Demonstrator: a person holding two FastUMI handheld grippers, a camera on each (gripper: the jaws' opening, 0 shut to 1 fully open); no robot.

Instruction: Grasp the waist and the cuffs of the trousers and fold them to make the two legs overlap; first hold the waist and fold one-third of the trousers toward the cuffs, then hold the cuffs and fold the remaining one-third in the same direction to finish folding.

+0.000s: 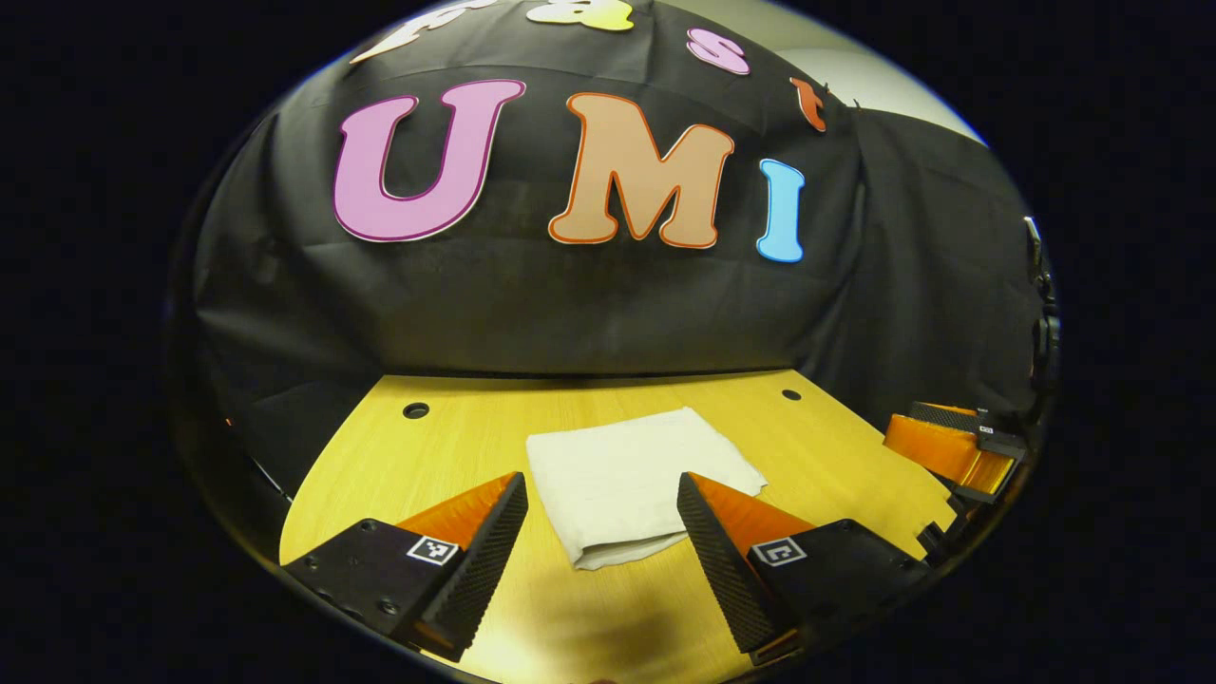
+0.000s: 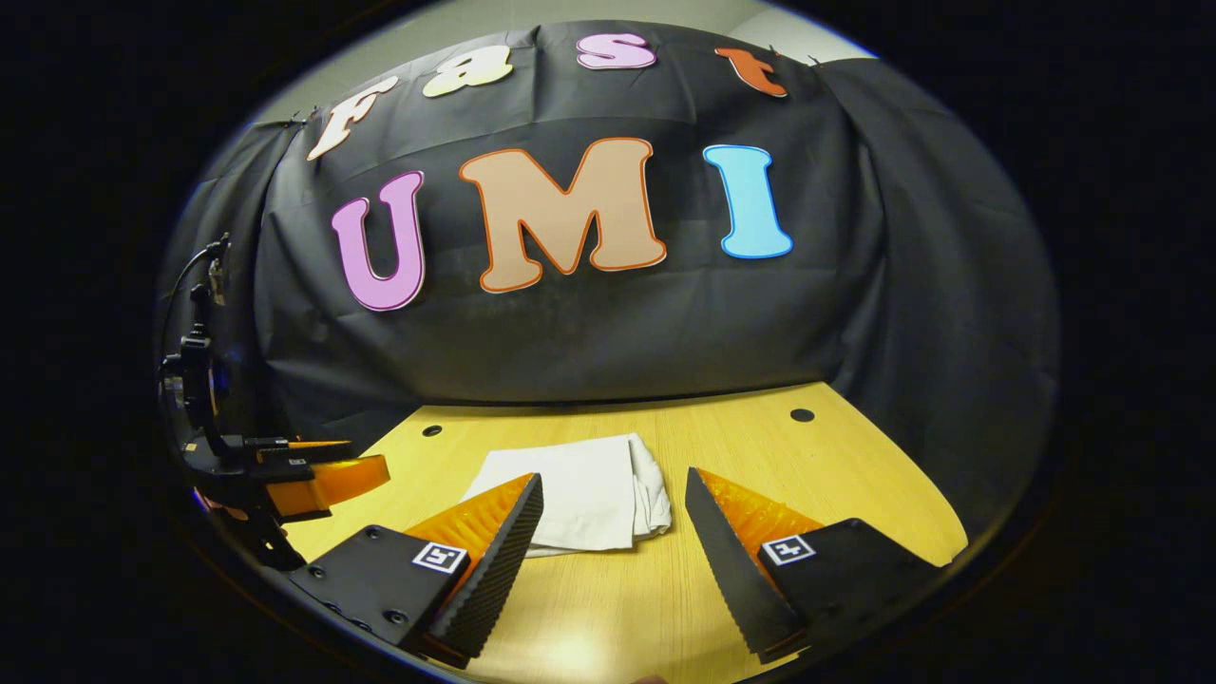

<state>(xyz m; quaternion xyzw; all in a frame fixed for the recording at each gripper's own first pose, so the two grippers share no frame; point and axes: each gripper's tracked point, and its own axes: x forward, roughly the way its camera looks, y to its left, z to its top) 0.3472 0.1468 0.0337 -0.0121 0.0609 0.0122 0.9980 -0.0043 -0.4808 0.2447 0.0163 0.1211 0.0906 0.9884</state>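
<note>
The trousers [image 1: 632,480], white and folded into a compact rectangle, lie on the wooden table [image 1: 456,446] in the lower middle of the left gripper view; the left gripper [image 1: 602,494] hangs above them, fingers spread wide, holding nothing; in the right gripper view the right gripper [image 2: 615,499] is likewise wide apart and empty, the trousers [image 2: 579,494] just beyond its fingers, left of centre; the other gripper sits at the far left edge.

We see plain white trousers [image 1: 636,480] on a yellow wood-grain table [image 1: 836,456] with 2 dark holes [image 1: 415,410], backed by black cloth [image 1: 570,313].
</note>
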